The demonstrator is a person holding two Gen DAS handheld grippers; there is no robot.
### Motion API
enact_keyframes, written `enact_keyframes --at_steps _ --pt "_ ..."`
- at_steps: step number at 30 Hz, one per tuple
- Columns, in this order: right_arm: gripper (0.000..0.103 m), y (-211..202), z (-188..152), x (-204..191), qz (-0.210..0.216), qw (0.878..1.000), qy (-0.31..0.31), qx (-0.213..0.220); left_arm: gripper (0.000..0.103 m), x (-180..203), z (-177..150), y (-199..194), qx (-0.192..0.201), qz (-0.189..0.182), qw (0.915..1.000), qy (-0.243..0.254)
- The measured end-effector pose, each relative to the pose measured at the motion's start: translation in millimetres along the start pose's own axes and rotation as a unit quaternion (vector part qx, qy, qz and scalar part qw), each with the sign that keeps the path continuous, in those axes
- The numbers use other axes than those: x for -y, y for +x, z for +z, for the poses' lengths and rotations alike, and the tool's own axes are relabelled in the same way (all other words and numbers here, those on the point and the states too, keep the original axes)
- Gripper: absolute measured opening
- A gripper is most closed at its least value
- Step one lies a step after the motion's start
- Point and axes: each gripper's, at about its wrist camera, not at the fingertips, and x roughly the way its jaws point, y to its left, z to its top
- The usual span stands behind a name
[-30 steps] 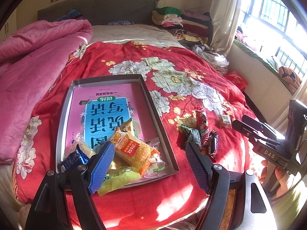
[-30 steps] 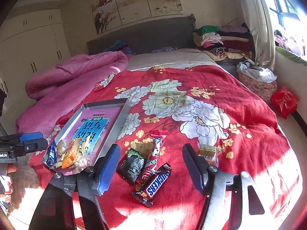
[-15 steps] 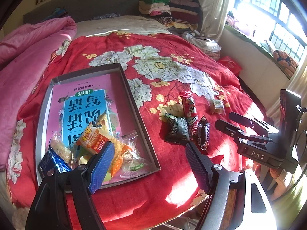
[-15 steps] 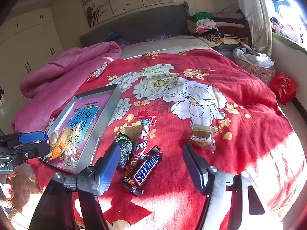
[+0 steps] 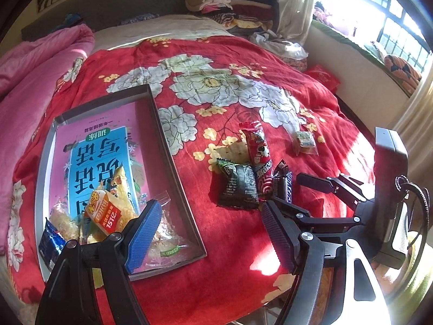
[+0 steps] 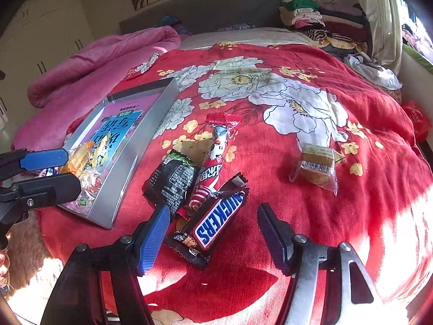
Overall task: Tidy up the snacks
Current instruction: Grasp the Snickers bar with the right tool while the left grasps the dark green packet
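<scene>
A grey box lid (image 5: 173,159) (image 6: 130,157) lies on the red floral bedspread and holds several snack packets at its near end (image 5: 108,216). Beside it lie a black packet (image 5: 235,187) (image 6: 173,178), a red tube snack (image 5: 257,149) (image 6: 216,157), a Snickers bar (image 6: 216,222) (image 5: 284,187) and, apart, a clear-wrapped cake (image 6: 318,162) (image 5: 304,140). My left gripper (image 5: 211,235) is open and empty above the lid's near corner. My right gripper (image 6: 213,238) is open and empty, its jaws either side of the Snickers bar just above it.
A pink quilt (image 6: 89,62) is bunched at the left. Folded clothes (image 6: 319,16) sit by the headboard. A red bag (image 6: 416,119) lies off the bed's right side. The bed's near edge runs just under both grippers.
Both grippers have moved forward and lower toward the bed. The right one has closed in on the Snickers bar; the left has swung right, off the lid's middle.
</scene>
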Motion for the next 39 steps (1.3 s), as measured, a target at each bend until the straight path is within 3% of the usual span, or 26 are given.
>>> enact_keyframes --at_steps 7,15,24,29,35,39 --pt "0.045 5 -5 5 -0.008 1.000 -0.015 -0.010 0.078 13 8 16 -0.012 -0.003 0.9999 0.008" --pt "0.035 -1 -4 22 -0.023 1.000 -0.001 0.000 0.078 27 18 52 -0.042 0.020 0.9986 0.026" --pt "0.033 3 -2 41 -0.014 0.999 0.026 0.010 0.078 34 19 81 -0.075 0.057 0.9951 0.029" --pt "0.033 11 2 42 -0.019 1.000 0.021 0.010 0.077 32 20 86 -0.076 0.052 0.9954 0.024" --pt "0.031 20 6 38 -0.031 0.999 -0.003 0.007 0.069 33 22 97 -0.093 0.037 0.9949 0.013" --pt "0.029 17 6 44 -0.014 1.000 0.010 0.011 0.059 39 20 102 -0.094 0.032 0.9949 0.015"
